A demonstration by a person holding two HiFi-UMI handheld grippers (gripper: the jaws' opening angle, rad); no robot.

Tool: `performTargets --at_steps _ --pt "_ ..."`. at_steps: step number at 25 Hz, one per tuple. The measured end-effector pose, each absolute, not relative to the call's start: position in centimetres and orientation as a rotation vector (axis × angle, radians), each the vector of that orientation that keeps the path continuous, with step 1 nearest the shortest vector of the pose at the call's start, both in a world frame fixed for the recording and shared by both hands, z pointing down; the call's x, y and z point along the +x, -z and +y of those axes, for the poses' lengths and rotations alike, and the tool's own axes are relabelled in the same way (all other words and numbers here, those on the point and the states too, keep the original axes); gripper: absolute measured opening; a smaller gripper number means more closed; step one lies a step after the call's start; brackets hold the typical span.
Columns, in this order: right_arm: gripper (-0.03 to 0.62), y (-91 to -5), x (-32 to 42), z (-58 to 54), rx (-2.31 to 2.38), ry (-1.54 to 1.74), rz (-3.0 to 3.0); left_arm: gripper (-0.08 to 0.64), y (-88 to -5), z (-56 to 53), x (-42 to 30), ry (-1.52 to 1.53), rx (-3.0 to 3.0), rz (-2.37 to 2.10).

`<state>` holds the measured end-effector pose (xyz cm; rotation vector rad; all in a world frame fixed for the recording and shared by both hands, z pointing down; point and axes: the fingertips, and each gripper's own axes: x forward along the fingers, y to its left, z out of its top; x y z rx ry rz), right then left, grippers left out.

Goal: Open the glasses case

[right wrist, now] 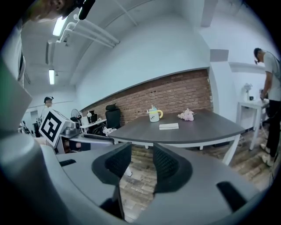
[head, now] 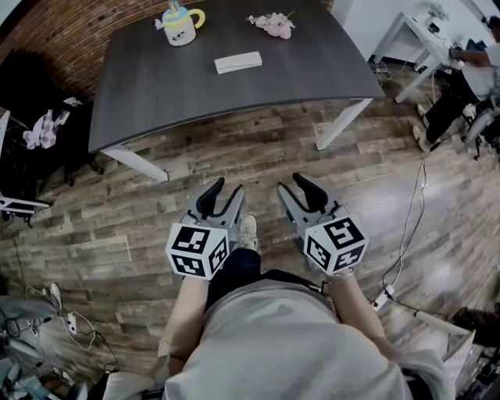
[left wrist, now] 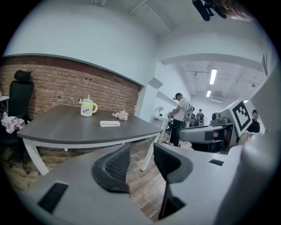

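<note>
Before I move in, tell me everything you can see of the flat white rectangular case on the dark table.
The flat white rectangular case is a slim, pale oblong. Its material cannot be told from this far. It looks shut and lies flat on the dark grey tabletop, between the white mug with a yellow handle and the pink flower bunch, nearer the person than both. Only the table touches it.
</note>
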<state>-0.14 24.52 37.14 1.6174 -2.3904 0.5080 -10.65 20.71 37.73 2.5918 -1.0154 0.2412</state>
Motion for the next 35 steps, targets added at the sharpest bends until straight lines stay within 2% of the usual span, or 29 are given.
performTargets --at_steps 9,35 --pt "0.149 -35.9 -0.3 15.7 1.675 -0.498 -2.366 0.181 -37.2 11.9 -10.5 -0.267 2.627 -0.959" --pt "0.147 -36.5 1.2 3.3 1.596 -0.518 -2.433 0.181 -38.0 1.1 -9.8 -0.278 2.578 -1.015"
